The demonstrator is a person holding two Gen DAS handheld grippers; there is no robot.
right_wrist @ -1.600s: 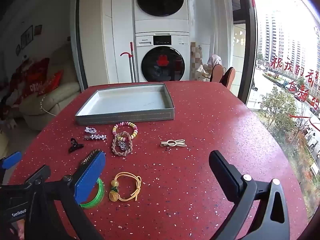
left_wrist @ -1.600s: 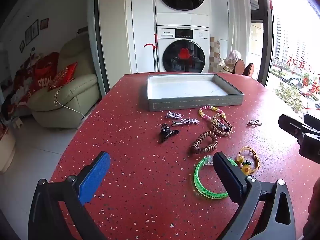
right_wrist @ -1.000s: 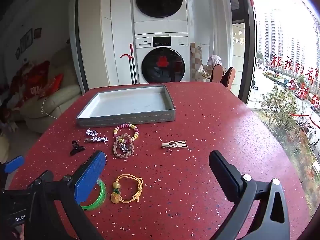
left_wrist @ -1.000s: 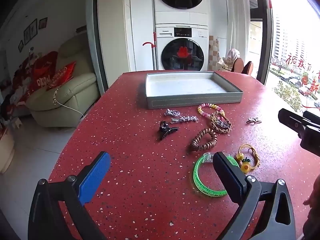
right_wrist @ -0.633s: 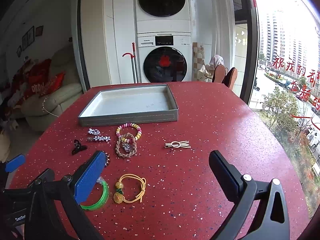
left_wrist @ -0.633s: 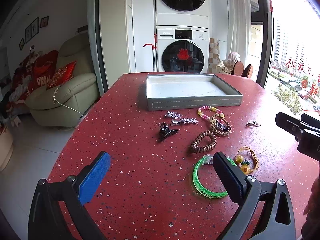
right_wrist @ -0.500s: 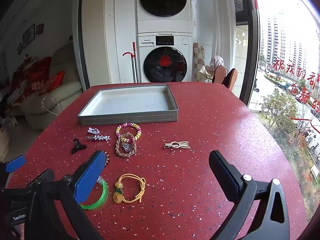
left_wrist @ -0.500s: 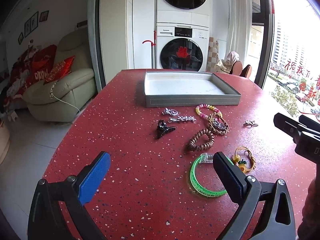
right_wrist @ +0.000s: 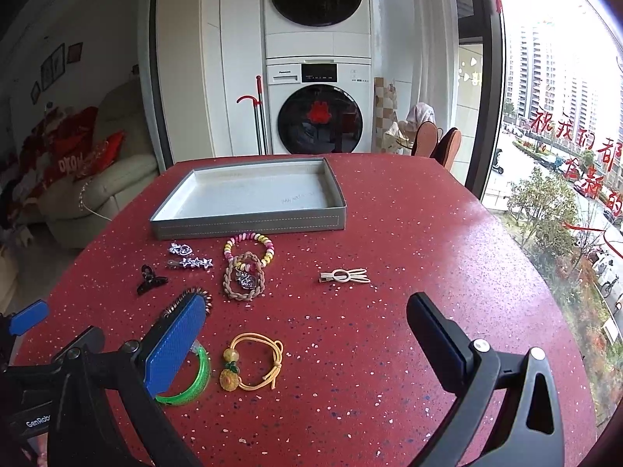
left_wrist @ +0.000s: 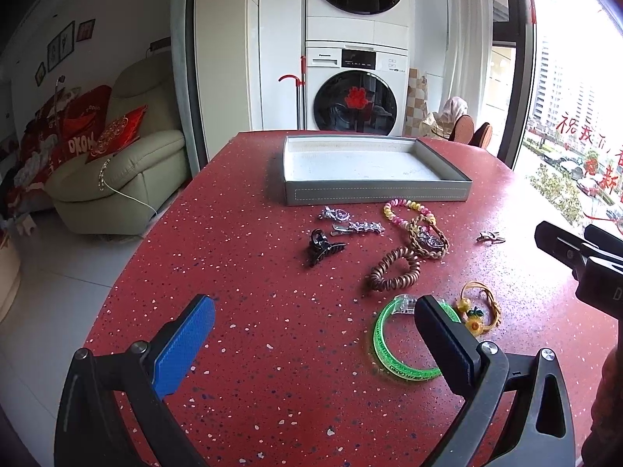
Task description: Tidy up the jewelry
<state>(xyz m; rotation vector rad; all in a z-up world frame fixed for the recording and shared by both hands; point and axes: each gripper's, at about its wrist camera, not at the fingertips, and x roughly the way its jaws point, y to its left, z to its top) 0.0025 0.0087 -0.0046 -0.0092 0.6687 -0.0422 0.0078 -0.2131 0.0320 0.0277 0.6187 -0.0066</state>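
Only the right wrist view shows the cream rabbit-shaped hair clip (right_wrist: pixel 344 275) clearly; the left wrist view shows the whole translucent green plastic bangle (left_wrist: pixel 405 340). Both the left gripper (left_wrist: pixel 311 344) and right gripper (right_wrist: pixel 305 340) are released, empty.

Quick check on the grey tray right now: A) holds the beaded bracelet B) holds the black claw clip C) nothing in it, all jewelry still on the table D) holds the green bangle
C: the grey tray shows only its bare pale floor, while the green bangle, black claw clip and beaded bracelet all lie on the red table in front of it.
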